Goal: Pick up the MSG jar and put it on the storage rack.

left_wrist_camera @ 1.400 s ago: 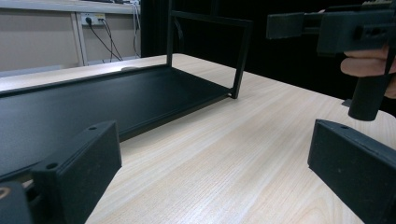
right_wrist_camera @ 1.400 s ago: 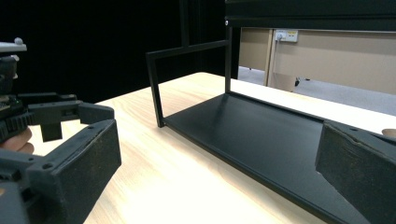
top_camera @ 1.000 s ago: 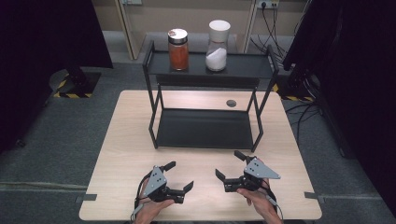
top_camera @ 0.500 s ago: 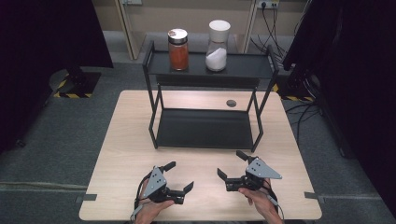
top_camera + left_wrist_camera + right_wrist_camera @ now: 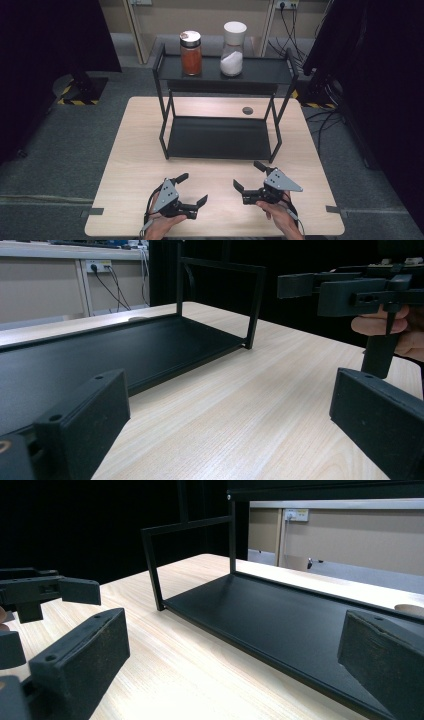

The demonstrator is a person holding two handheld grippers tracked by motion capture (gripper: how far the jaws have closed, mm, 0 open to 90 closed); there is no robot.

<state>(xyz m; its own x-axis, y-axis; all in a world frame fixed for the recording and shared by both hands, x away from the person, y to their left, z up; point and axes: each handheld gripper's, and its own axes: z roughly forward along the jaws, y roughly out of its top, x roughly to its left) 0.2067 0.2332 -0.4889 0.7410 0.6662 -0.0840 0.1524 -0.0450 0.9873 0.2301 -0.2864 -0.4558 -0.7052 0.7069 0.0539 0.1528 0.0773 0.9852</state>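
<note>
A black two-tier metal rack (image 5: 220, 137) stands mid-table. Its top shelf carries a jar of orange-red powder (image 5: 191, 52) and a white-lidded jar of white powder (image 5: 233, 50); the lower shelf (image 5: 125, 350) (image 5: 280, 615) is bare. My left gripper (image 5: 192, 188) (image 5: 230, 440) is held low over the table's near edge, open and holding nothing. My right gripper (image 5: 248, 175) (image 5: 232, 670) sits beside it, also open with nothing in it. Both point toward the rack's lower shelf. Each gripper view catches the other gripper: the right gripper (image 5: 360, 290) and the left gripper (image 5: 45, 592).
A small dark round disc (image 5: 247, 110) lies on the wooden table (image 5: 135, 150) behind the rack. Dark curtains stand to both sides. Cables and wall sockets are beyond the table's far edge.
</note>
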